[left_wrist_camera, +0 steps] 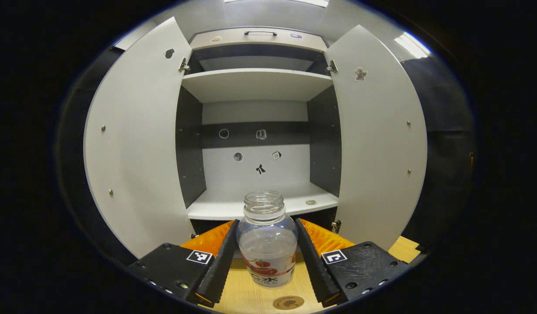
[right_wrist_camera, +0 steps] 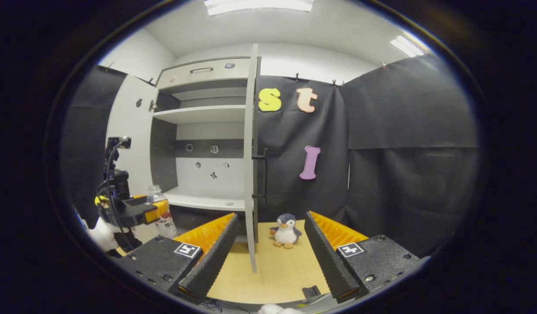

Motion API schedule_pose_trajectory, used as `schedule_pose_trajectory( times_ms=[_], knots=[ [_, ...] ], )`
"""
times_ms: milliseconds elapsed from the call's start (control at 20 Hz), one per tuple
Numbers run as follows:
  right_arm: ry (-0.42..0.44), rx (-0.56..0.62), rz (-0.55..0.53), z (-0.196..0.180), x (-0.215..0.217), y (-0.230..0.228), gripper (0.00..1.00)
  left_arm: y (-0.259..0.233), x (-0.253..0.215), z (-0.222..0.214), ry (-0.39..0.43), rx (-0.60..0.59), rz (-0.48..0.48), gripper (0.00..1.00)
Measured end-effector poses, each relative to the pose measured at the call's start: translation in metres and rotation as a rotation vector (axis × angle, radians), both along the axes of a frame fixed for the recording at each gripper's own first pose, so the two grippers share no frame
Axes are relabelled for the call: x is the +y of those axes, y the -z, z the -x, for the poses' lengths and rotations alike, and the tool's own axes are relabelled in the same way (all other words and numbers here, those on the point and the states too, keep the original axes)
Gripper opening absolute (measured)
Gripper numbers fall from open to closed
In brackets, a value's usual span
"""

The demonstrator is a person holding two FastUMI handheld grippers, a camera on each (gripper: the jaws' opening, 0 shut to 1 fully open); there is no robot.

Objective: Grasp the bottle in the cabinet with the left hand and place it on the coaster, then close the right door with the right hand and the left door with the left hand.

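From my left gripper view, the cabinet's left door (left_wrist_camera: 137,144) stands swung wide, the shelves (left_wrist_camera: 255,83) between the doors are bare, and the right door (left_wrist_camera: 377,144) is open as well. My left gripper (left_wrist_camera: 267,255) has the bottle (left_wrist_camera: 267,244) between its fingers — both press against its sides, so it is clamped. The bottle is clear, uncapped and upright, out in front of the cabinet above the wooden table (left_wrist_camera: 238,296). The round coaster (left_wrist_camera: 288,302) lies on the table just below and slightly right of the bottle's base; I cannot tell whether the bottle touches the table.

In my right gripper view, the left gripper with the bottle (right_wrist_camera: 161,209) shows at far left. The right door (right_wrist_camera: 251,161) stands edge-on, its lower edge between the fingers of my right gripper (right_wrist_camera: 268,261) — spread wide, gripping nothing. A toy penguin (right_wrist_camera: 286,230) sits on the table beyond.
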State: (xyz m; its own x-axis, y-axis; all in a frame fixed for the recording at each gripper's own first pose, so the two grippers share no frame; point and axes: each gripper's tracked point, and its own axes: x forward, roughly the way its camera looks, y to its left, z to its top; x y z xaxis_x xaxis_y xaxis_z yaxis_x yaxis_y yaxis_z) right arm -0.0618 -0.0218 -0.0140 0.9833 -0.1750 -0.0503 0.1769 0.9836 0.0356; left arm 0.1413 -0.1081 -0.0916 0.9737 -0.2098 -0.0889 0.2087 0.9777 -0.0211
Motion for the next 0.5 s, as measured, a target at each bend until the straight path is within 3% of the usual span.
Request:
schedule_pose_trajectory(
  times_ms=[150, 200, 500],
  knots=[
    [0.0, 0.026, -0.006, 0.001, -0.012, 0.012, 0.99, 0.044, -0.013, 0.016, 0.014, 0.021, -0.001, 0.8],
    [0.002, 0.034, -0.012, 0.001, -0.015, 0.016, 0.99, 0.06, -0.019, 0.021, 0.025, 0.034, 0.005, 0.76],
    [0.011, 0.05, 0.004, -0.002, -0.021, 0.03, 0.99, 0.156, -0.038, 0.039, 0.048, 0.163, 0.07, 0.76]
  ],
)
